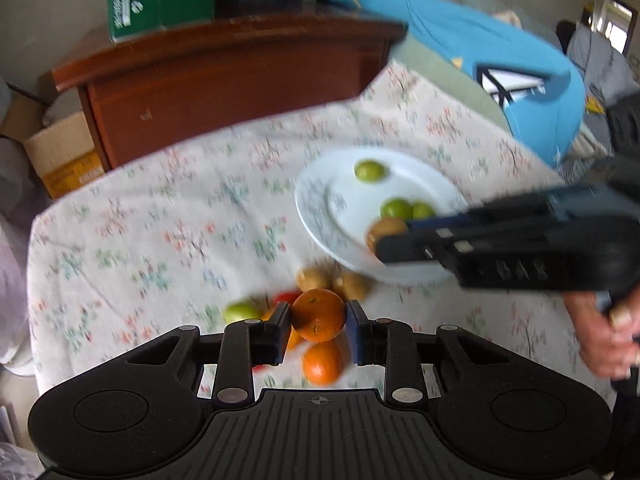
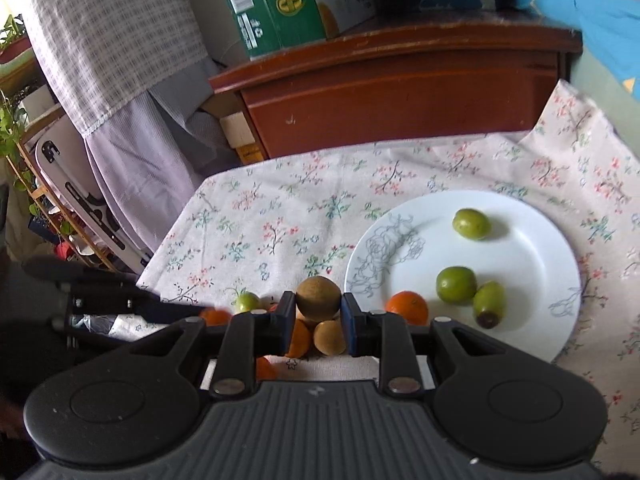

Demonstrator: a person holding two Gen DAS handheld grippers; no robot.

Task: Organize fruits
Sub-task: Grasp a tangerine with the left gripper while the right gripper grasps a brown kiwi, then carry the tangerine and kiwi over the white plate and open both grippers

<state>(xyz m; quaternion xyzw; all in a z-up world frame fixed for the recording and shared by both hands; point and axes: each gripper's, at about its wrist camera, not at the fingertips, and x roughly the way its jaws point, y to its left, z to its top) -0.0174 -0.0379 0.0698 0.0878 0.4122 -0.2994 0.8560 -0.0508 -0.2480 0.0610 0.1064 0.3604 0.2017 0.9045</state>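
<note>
At the left of the flowered tablecloth (image 2: pixel 280 220), the left gripper (image 1: pixel 319 316) is clamped on an orange (image 1: pixel 319 315), both pads pressed to its sides, the fruit held clear above the cloth. Directly below it lies a second orange (image 1: pixel 322 362), with a green fruit (image 1: pixel 241 312) just to its left, a red piece partly hidden behind, and two brown fruits (image 1: pixel 332 281) beside one another a little farther back. Moving right, the right gripper (image 2: pixel 318 310) is closed on a round brown fruit (image 2: pixel 318 298), held between its pads above another brown fruit (image 2: pixel 329 337) and an orange piece on the cloth. In the left wrist view this gripper sits over the near rim of the white plate (image 2: pixel 532 264), a hand (image 1: pixel 600 332) on its handle. The plate stands right of the loose pile and carries three green fruits (image 2: pixel 471 224); an orange (image 2: pixel 407 307) shows at its near-left rim. Behind the table stands a reddish wooden cabinet (image 2: pixel 400 96) bearing a green carton (image 2: pixel 276 4).
</note>
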